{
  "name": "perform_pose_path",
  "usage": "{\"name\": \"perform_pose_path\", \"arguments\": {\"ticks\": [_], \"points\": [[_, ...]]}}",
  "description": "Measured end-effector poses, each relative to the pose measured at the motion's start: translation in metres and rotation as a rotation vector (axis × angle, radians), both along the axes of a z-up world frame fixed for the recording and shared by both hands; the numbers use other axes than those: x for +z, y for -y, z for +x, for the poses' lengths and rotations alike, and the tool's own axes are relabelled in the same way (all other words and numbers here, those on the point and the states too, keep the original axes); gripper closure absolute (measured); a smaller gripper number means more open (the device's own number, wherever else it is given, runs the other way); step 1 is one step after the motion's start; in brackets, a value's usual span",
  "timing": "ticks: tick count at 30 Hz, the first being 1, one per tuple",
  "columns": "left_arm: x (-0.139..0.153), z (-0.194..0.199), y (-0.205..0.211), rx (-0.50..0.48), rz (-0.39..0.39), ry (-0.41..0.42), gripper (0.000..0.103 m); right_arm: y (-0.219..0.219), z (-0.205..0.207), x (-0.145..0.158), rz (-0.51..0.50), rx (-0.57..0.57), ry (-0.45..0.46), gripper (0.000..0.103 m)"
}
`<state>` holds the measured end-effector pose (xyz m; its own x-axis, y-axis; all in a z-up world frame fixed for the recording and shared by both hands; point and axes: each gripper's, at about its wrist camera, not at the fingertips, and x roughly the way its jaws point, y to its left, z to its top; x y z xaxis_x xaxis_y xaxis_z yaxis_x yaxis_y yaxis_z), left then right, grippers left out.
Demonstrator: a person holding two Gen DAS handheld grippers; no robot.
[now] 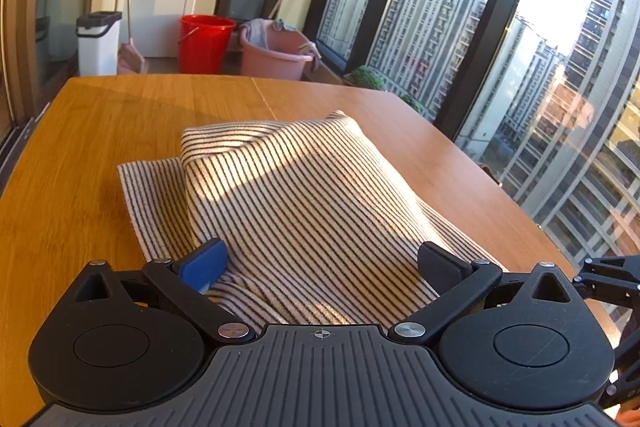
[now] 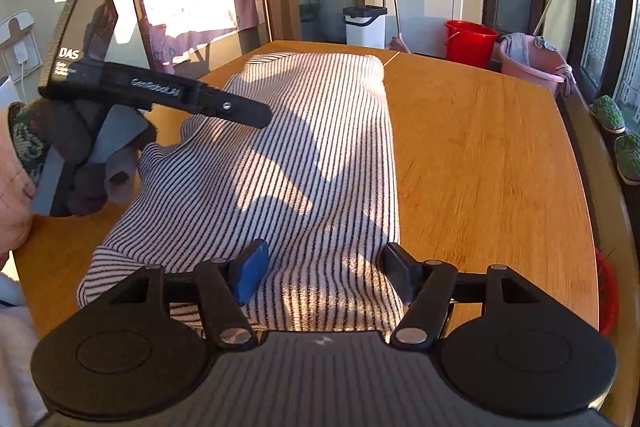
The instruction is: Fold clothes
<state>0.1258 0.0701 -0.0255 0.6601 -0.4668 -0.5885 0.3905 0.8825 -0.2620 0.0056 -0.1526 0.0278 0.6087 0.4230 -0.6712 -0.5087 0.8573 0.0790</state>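
The right gripper (image 2: 324,273) stands with its jaws well apart, blue pad on one side and black pad on the other, over the near edge of the striped garment (image 2: 288,163). The cloth passes between and under the pads, but nothing is pinched; whether the tips touch the fabric I cannot tell. The left gripper (image 1: 320,261) is likewise spread wide above the same near hem, with cloth bunched under it and no grip taken.

The striped garment lies partly folded on the wooden table (image 2: 480,155), its long axis running away from both grippers toward the far edge. In the left wrist view a single layer (image 1: 148,195) pokes out to the left from under the thicker folded body. Seen from the right wrist, the left gripper (image 2: 256,115), in a gloved hand (image 2: 88,151), hovers over the garment's left side, while the right sits at the near right corner. Both are about equally close to the hem, so the next fold probably starts with both closing on that near edge.
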Motion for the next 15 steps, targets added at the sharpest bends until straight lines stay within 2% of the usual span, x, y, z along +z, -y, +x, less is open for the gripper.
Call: {"name": "perform_pose_path", "arguments": {"ticks": [5, 7, 11, 12, 14, 15], "points": [[-0.001, 0.002, 0.000, -0.014, 0.009, 0.007, 0.000, -0.012, -0.005, 0.009, 0.000, 0.086, 0.005, 0.037], [-0.001, -0.001, 0.000, -0.021, 0.016, 0.011, 0.000, -0.008, 0.008, 0.016, 0.018, 0.073, 0.026, 0.034], [-0.001, -0.003, -0.001, -0.028, 0.018, 0.014, 0.000, 0.001, 0.039, 0.033, 0.064, 0.025, 0.073, 0.034], [-0.001, -0.004, -0.001, -0.029, 0.017, 0.015, 0.000, 0.003, 0.051, 0.037, 0.079, 0.005, 0.087, 0.035], [0.002, -0.006, -0.003, -0.027, 0.013, 0.014, 0.000, 0.001, 0.076, 0.045, 0.106, -0.029, 0.109, 0.052], [0.004, -0.008, -0.004, -0.024, 0.011, 0.013, 0.000, -0.003, 0.088, 0.048, 0.118, -0.036, 0.112, 0.055]]}}
